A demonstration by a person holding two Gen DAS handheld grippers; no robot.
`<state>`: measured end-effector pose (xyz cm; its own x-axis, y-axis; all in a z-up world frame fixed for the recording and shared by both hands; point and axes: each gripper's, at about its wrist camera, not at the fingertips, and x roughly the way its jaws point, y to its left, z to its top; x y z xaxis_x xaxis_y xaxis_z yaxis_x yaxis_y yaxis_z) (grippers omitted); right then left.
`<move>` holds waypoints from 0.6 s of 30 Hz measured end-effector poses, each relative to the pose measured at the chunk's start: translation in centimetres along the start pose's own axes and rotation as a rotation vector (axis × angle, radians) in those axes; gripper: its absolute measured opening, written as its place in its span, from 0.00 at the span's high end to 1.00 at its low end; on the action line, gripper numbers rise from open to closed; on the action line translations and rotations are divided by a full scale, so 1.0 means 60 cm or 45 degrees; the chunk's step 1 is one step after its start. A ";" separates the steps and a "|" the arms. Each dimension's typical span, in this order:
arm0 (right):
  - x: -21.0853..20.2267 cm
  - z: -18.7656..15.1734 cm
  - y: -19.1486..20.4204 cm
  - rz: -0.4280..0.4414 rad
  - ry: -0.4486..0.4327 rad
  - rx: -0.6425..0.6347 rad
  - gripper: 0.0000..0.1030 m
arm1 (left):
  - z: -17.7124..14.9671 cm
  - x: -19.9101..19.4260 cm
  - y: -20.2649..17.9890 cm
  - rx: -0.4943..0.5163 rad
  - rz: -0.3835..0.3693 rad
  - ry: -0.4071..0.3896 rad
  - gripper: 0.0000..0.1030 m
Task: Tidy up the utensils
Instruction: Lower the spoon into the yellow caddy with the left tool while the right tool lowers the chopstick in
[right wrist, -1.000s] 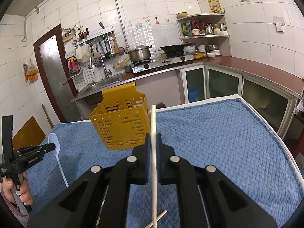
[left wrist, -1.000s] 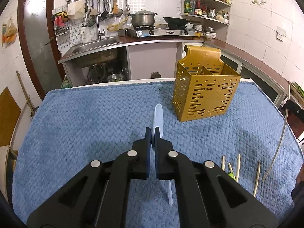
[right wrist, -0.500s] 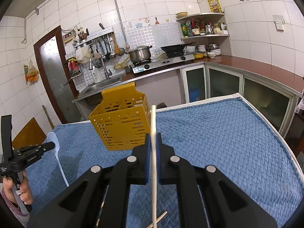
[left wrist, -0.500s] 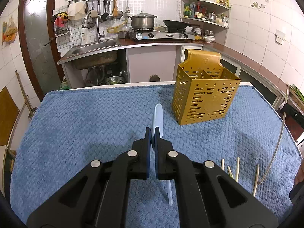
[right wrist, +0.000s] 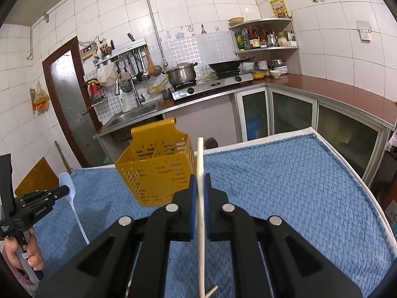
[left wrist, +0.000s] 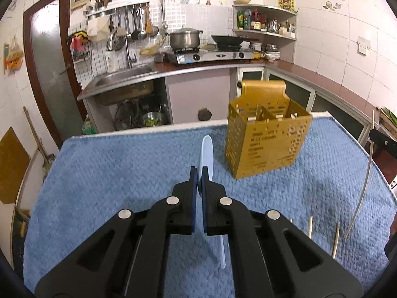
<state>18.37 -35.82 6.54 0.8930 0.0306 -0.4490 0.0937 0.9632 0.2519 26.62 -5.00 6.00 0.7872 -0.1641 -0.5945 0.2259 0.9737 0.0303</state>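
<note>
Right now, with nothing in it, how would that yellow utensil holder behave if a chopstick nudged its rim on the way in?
The yellow utensil holder looks like thin perforated plastic, so probably light. It stands tall on a soft blue towel and appears empty, so it may tip or skid. The chopstick in the right gripper looks stiff enough to shove it.

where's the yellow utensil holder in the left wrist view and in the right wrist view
Left wrist view: yellow utensil holder stands right of center on the blue towel.
Right wrist view: it sits left of center, behind the held chopstick.
Shared landmark: the steel pot on the stove.
</note>
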 end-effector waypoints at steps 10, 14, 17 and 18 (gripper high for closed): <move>0.022 0.084 0.024 0.037 -0.124 -0.050 0.94 | 0.096 -0.003 -0.011 -0.004 -0.016 -0.168 0.98; 0.048 0.113 0.037 0.050 -0.162 -0.071 0.94 | 0.133 0.010 -0.016 0.000 -0.011 -0.218 0.98; 0.071 0.140 0.049 0.063 -0.197 -0.083 0.94 | 0.160 0.022 -0.014 -0.022 -0.022 -0.247 0.98; 0.074 0.147 0.053 0.066 -0.206 -0.085 0.94 | 0.169 0.025 -0.013 -0.029 -0.024 -0.259 0.98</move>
<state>26.49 -34.96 12.90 0.9555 0.0422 -0.2920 0.0215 0.9772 0.2114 33.44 -7.63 13.21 0.8831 -0.2085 -0.4204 0.2303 0.9731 0.0013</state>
